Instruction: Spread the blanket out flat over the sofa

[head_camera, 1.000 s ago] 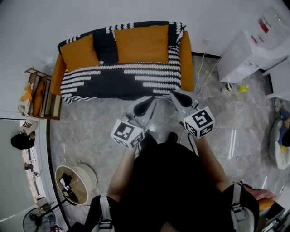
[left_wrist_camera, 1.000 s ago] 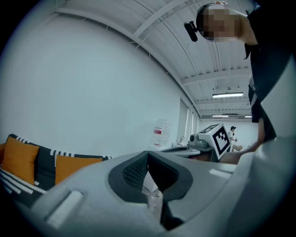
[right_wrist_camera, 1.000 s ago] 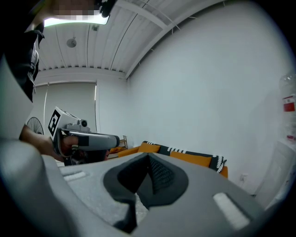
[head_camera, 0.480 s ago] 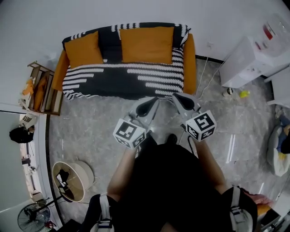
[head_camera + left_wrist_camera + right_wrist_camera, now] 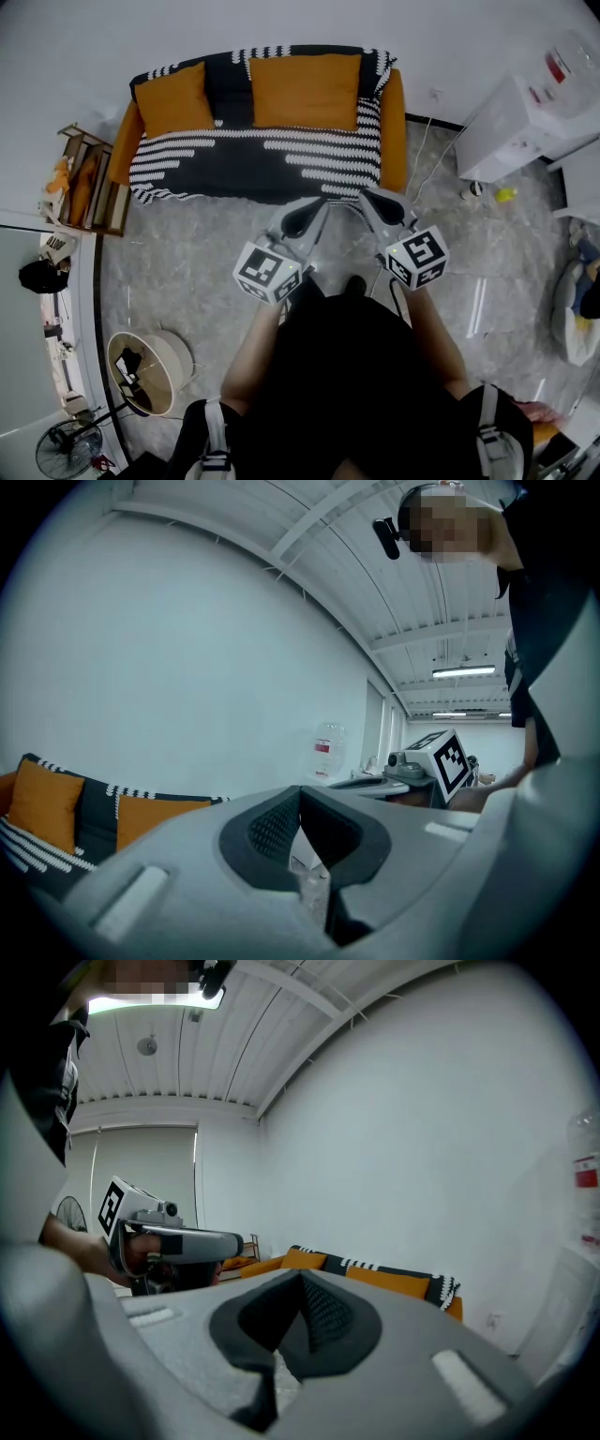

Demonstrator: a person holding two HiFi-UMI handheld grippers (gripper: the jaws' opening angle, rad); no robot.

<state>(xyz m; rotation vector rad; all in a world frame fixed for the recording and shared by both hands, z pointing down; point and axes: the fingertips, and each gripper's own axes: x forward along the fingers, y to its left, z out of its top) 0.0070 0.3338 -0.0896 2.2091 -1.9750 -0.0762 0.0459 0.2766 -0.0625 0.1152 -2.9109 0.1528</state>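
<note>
grey floor (image 5: 187,277) before sofa (image 5: 394,122) under striped blanket (image 5: 253,167), left claw (image 5: 312,208) and right claw (image 5: 370,200) clenched, seemingly empty

A plain white wall (image 5: 281,23) closes the far side of the room. The floor (image 5: 187,281) is of glossy grey marbled tiles. An orange upholstered sofa (image 5: 394,131) stands against this wall. To its left is a small open wooden shelf (image 5: 89,183). To its right is a white box-shaped water dispenser (image 5: 520,122), with a clear bottle with a red label (image 5: 574,52) above it. A round beige bin (image 5: 173,361) and a black standing fan (image 5: 66,455) are near the left edge. The ceiling (image 5: 375,583) is of white ribbed panels and carries lit tube lamps (image 5: 464,671).
</note>
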